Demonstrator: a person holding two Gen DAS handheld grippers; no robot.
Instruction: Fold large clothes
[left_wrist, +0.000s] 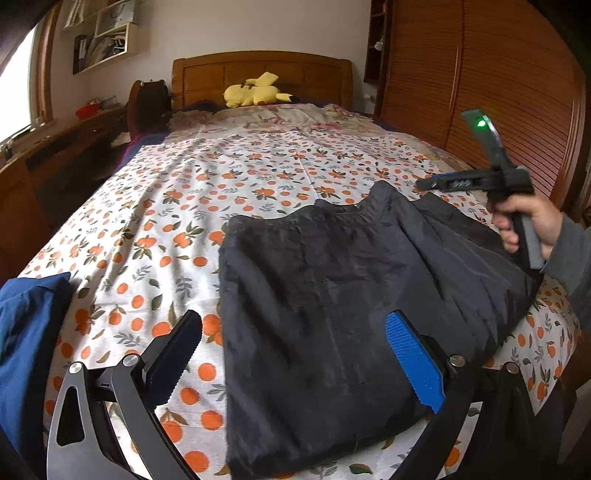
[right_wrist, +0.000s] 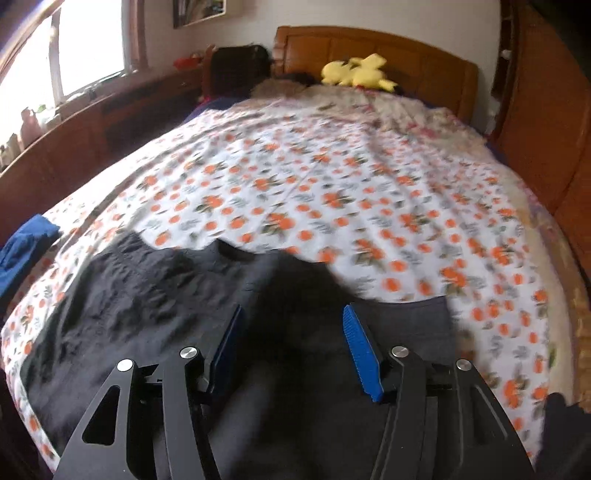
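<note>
A large black garment (left_wrist: 332, 288) lies folded into a thick rectangle on the near right part of the bed. My left gripper (left_wrist: 295, 350) hovers open over its near left edge, with the blue pad (left_wrist: 413, 362) above the cloth and the black finger (left_wrist: 177, 354) above the sheet. A hand holds my right gripper (left_wrist: 428, 183) above the garment's far right corner. In the blurred right wrist view that gripper (right_wrist: 293, 343) is open, with the black garment (right_wrist: 147, 295) under it and nothing between its pads.
The bed sheet (left_wrist: 184, 177) is white with orange fruit print. A blue garment (left_wrist: 26, 332) lies at the near left edge. A yellow plush toy (left_wrist: 255, 92) rests by the wooden headboard. A wooden wardrobe (left_wrist: 498, 92) stands right, and a desk (left_wrist: 55, 147) stands left.
</note>
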